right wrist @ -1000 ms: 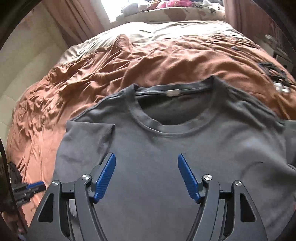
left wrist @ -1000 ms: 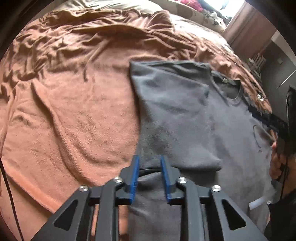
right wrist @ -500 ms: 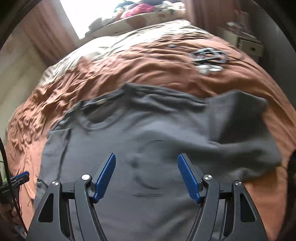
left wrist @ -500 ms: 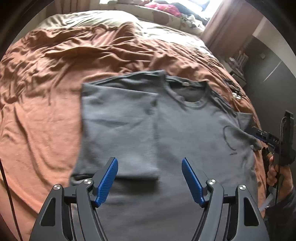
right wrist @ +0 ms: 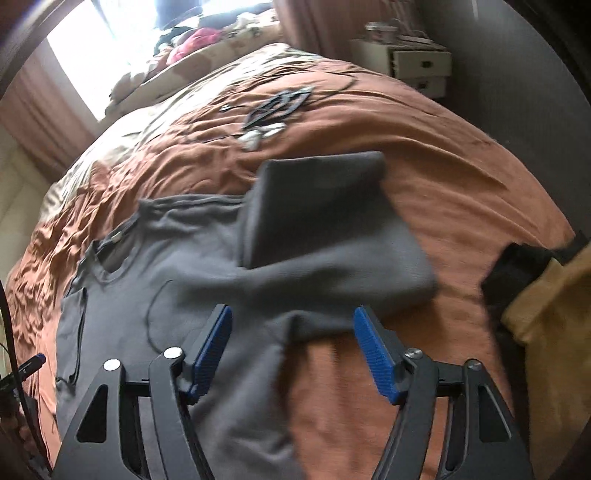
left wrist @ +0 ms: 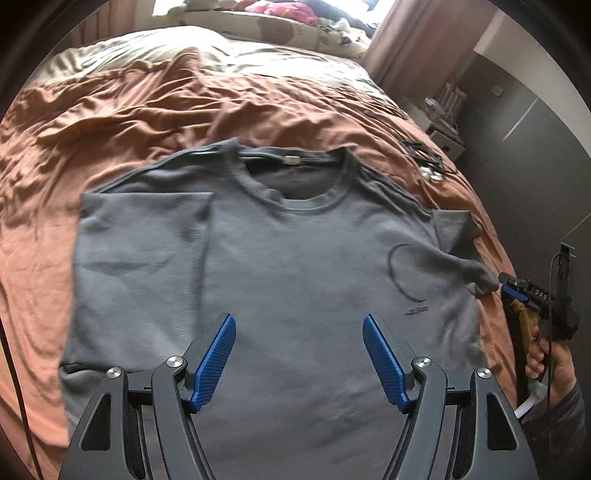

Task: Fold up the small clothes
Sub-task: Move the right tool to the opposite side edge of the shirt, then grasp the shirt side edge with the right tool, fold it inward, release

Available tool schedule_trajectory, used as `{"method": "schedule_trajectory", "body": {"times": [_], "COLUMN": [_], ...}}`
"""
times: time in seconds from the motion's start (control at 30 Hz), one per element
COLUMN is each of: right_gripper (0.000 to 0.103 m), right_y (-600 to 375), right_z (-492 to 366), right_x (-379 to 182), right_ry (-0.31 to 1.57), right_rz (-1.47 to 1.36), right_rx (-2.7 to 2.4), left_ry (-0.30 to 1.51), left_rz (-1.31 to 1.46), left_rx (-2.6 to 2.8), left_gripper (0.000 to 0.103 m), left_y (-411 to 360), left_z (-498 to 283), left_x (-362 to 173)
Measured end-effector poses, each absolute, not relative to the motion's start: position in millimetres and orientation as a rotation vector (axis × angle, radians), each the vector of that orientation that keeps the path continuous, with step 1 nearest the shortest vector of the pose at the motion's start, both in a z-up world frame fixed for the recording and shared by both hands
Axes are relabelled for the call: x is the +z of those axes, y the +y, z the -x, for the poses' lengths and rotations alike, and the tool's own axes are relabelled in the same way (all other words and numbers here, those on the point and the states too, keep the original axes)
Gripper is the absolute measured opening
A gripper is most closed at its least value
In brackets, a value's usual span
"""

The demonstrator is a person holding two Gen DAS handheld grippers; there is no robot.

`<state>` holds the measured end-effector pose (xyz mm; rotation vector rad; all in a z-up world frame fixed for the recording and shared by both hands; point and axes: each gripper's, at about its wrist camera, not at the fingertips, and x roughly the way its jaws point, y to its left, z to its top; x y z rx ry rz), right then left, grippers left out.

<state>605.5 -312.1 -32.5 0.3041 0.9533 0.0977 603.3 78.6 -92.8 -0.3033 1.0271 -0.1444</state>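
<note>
A grey T-shirt [left wrist: 295,258] lies face up on the brown blanket [left wrist: 110,110]. Its left sleeve [left wrist: 144,251] is folded in over the body. My left gripper [left wrist: 299,354] hangs open above the shirt's lower middle, with nothing between its fingers. The right sleeve [right wrist: 332,229] is spread out flat on the blanket. My right gripper [right wrist: 291,343] hovers over the underarm below that sleeve. Its jaws are closing, and the cloth shows in the gap, but the pads are clear of it. A hand holds the right gripper [left wrist: 517,291] at the shirt's right edge in the left wrist view.
Dark cables and small white items [right wrist: 273,114] lie on the blanket beyond the sleeve. A white nightstand [right wrist: 417,66] stands past the bed's far corner. A tan cloth mass [right wrist: 546,306] and a dark object [right wrist: 517,266] sit at the right. Pillows and clothes [left wrist: 280,11] line the headboard.
My left gripper let go of the folded-in left side, opened wide and moved right over the shirt's middle. My right gripper swung from the collar to the right sleeve and its jaws narrowed.
</note>
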Motion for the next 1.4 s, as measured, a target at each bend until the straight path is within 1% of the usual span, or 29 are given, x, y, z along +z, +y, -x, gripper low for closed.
{"method": "schedule_trajectory", "body": {"times": [0.1,0.27,0.37,0.63,1.03,1.07,1.1,1.17,1.2,1.4], "right_gripper": [0.047,0.042,0.037,0.036,0.036,0.031,0.016,0.007,0.005,0.004], "right_y": [-337,-360,-366,-371,-366,-367,-367,-367,-367,-349], "right_z": [-602,-604,-608,-633,-659,-660,-659,-657,-655,-639], "right_x": [-35,-46,-52,-74,-89,-88,-86,-80,-74,-37], "right_ry": [0.963,0.993,1.011,1.04,1.022,1.015,1.01,0.998,0.982,0.907], "right_rz": [-0.346,-0.394,-0.421,-0.458,-0.471,-0.468,-0.46,-0.455,-0.443,-0.334], "right_rx": [0.074,0.004,-0.017,-0.047,-0.037,-0.029,-0.016,0.011,0.023,0.071], "left_ry": [1.025,1.025,1.033,1.045,1.059,1.06,1.061,1.062,1.061,1.059], "left_rz": [0.299,0.291,0.288,0.286,0.3,0.301,0.301,0.303,0.304,0.31], "left_rx": [-0.165,-0.189,-0.192,-0.18,-0.18,-0.183,-0.187,-0.192,-0.196,-0.203], "left_gripper": [0.073,0.073,0.073,0.073,0.073,0.073,0.073,0.073,0.073,0.073], "left_y": [62,44,39,41,41,40,38,37,35,32], "left_z": [-610,-616,-621,-628,-632,-632,-631,-630,-630,-625], "left_x": [-93,-98,-103,-115,-130,-131,-132,-132,-132,-130]}}
